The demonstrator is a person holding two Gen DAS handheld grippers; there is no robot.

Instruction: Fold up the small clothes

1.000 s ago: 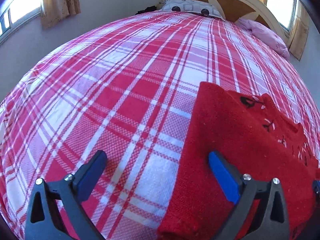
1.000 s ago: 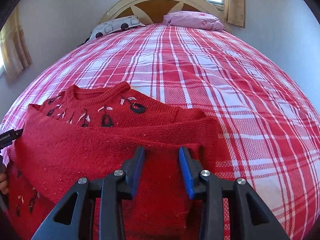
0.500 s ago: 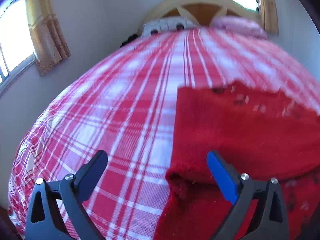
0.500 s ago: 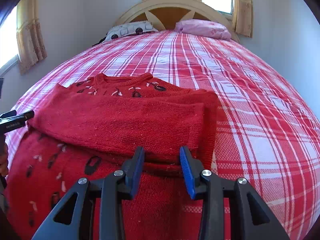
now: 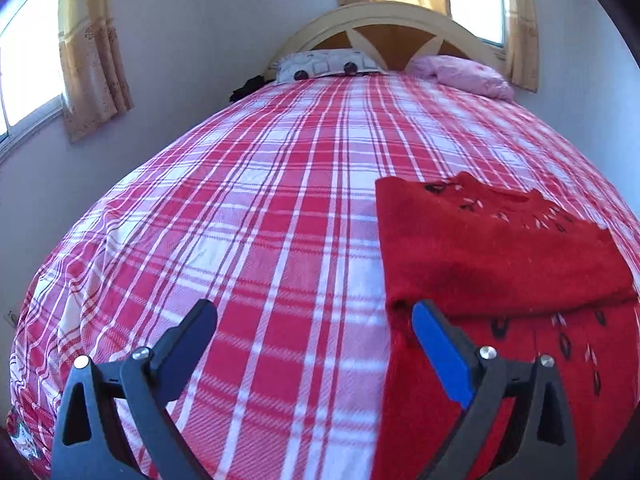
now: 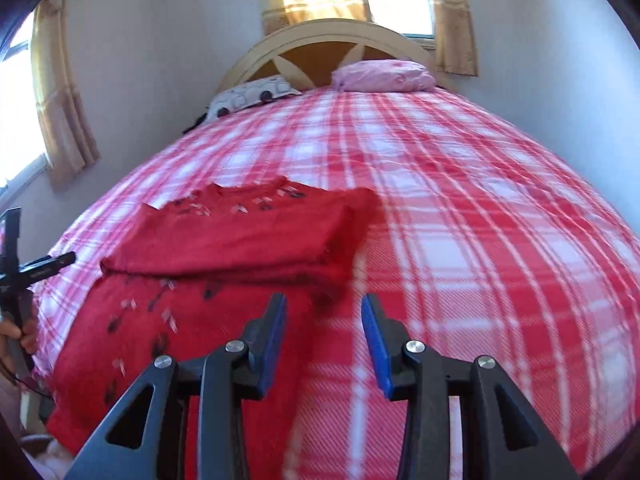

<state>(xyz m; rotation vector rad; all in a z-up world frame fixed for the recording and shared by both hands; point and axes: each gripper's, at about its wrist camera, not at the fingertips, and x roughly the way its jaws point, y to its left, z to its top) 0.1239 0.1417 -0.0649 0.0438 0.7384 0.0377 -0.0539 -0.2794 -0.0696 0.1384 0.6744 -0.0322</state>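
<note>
A red knit sweater (image 5: 500, 248) with small black and white motifs lies flat on the red and white plaid bedspread (image 5: 280, 208). Its upper part is folded into a band across the body. My left gripper (image 5: 314, 316) hovers open over the bedspread just left of the sweater, with only its blue right pad (image 5: 436, 348) over the sweater's edge. In the right wrist view the sweater (image 6: 232, 236) lies ahead and to the left. My right gripper (image 6: 323, 312) is open above the sweater's lower right edge, nothing between its pads. The left gripper's frame (image 6: 36, 272) and a hand (image 6: 16, 332) show at the far left.
A spotted white pillow (image 5: 324, 66) and a pink pillow (image 5: 460, 74) lie against the arched wooden headboard (image 5: 400, 24). Curtained windows stand behind the bed and on the left wall (image 5: 28, 72). The bed's left edge (image 5: 24, 320) drops off close to my left gripper.
Both grippers have drawn back and risen away from the sweater, so more of the bed and the room shows. The sweater stays as it was, with the folded band lying across it.
</note>
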